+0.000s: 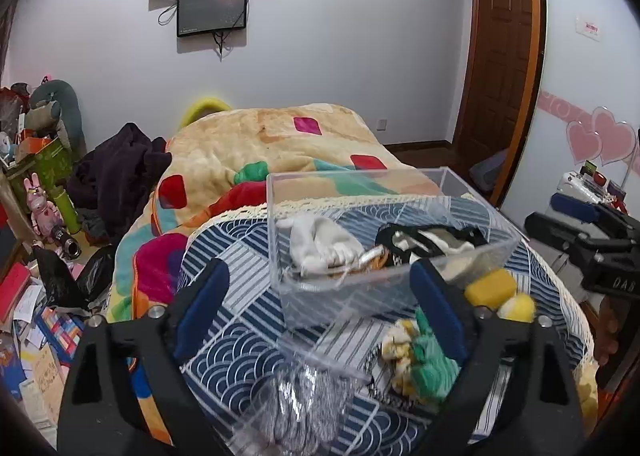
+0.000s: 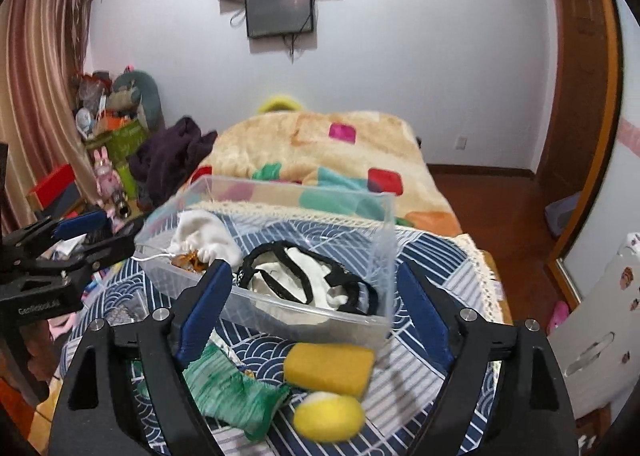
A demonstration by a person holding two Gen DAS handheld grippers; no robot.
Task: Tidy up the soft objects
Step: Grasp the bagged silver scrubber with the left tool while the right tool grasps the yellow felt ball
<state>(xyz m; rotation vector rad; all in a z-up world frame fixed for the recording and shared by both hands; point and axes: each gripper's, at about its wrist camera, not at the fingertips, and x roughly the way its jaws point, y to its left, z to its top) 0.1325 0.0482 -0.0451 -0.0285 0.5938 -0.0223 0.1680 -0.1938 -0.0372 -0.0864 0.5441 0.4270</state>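
Note:
A clear plastic box stands on a blue patterned cloth. It holds a white soft item and a black-and-white one. In front of the box lie a yellow sponge, a yellow ball and a green knitted piece. My left gripper is open and empty before the box. My right gripper is open and empty above the sponge.
A second clear container with silvery contents sits near the left gripper. A colourful blanket covers the bed behind. Clutter and boxes fill the floor at left. A wooden door is at right.

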